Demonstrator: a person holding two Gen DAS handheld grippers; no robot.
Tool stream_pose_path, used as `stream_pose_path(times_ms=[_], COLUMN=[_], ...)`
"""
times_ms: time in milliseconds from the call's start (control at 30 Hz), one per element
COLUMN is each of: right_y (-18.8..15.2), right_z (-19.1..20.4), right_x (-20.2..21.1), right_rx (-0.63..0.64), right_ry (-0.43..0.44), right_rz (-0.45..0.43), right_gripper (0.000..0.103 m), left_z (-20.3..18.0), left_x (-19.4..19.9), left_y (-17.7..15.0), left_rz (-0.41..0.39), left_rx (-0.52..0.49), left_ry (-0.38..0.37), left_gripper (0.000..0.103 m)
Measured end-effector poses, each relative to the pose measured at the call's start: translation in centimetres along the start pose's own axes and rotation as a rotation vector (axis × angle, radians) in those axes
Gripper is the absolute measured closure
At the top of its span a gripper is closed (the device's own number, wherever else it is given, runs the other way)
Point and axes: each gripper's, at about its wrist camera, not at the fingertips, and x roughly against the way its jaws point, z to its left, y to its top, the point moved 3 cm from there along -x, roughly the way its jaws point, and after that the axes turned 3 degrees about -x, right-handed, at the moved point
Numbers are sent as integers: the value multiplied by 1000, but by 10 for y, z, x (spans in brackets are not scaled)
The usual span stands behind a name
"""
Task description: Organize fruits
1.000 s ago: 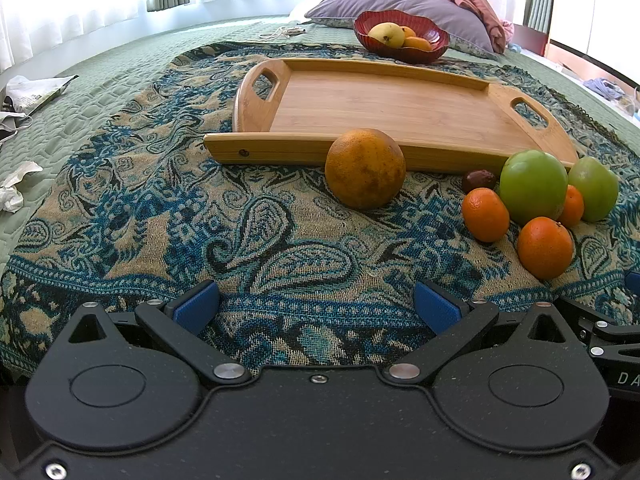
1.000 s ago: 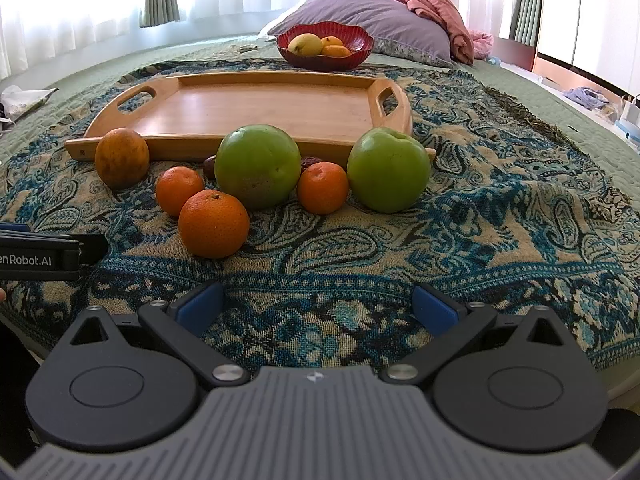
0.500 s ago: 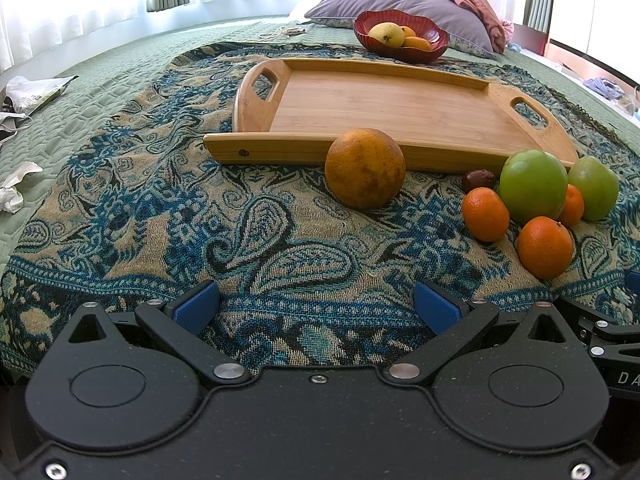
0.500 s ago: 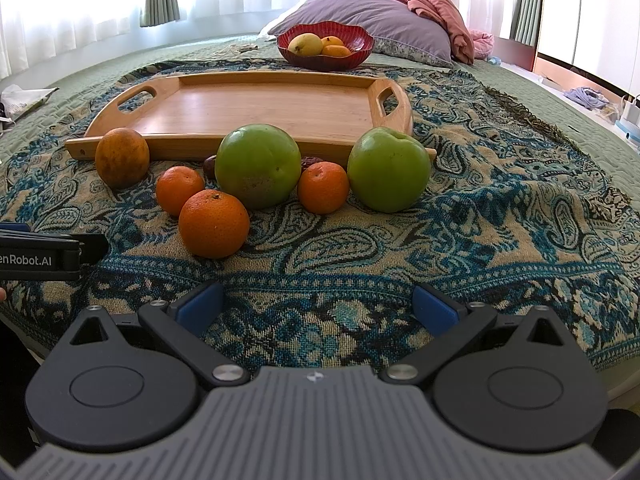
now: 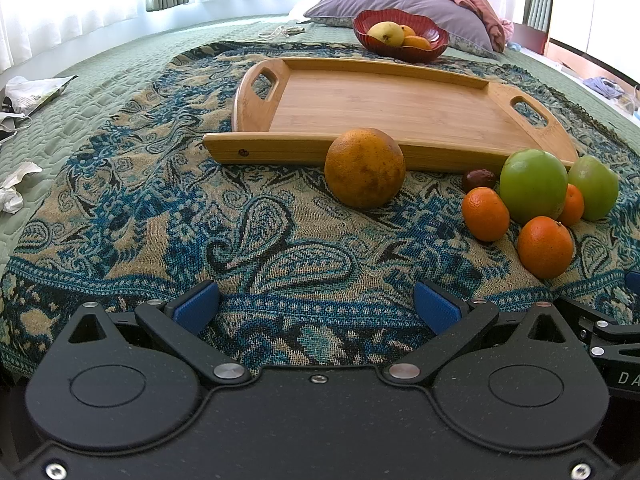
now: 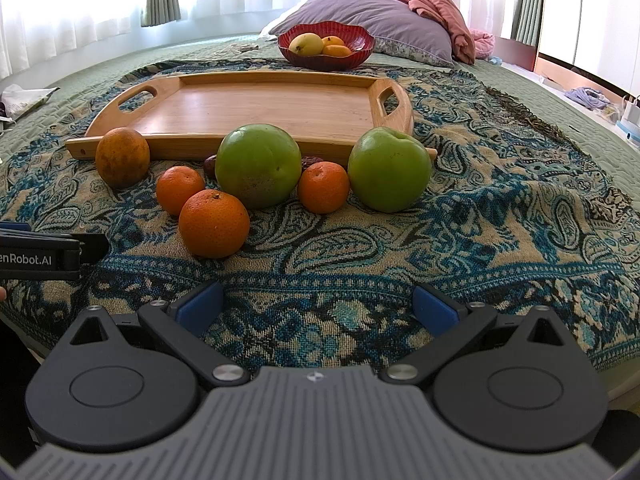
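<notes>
An empty wooden tray (image 5: 400, 100) (image 6: 256, 100) lies on a paisley blanket. In front of it sit a brownish orange (image 5: 365, 168) (image 6: 122, 157), two green fruits (image 6: 258, 165) (image 6: 389, 169), three small tangerines (image 6: 214, 224) (image 6: 180, 189) (image 6: 323, 187) and dark dates (image 5: 479, 179). My left gripper (image 5: 316, 306) is open and empty, well short of the brownish orange. My right gripper (image 6: 318, 304) is open and empty, short of the fruit cluster.
A red bowl (image 6: 362, 50) holding yellow and orange fruit stands behind the tray, before a purple pillow (image 6: 376, 16). Crumpled paper (image 5: 16, 184) lies at the left on the green bedspread. The left gripper's side (image 6: 40, 256) shows at the right view's left edge.
</notes>
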Motion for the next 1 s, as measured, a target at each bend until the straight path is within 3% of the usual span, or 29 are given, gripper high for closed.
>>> stream_pose_path(times_ms=[633,1000], right_y=[-1,-7], right_z=[-1,3], right_x=[0,7], right_rx=[-6,9], right_ry=[1,-11], right_rz=[-4,-60], right_gripper=[0,0], left_z=[0,-4], left_x=[1,6], left_y=[-1,-1], left_rz=[-17,-31], left_rx=[-6,-3], left_ry=[13,19], left_gripper=[0,0])
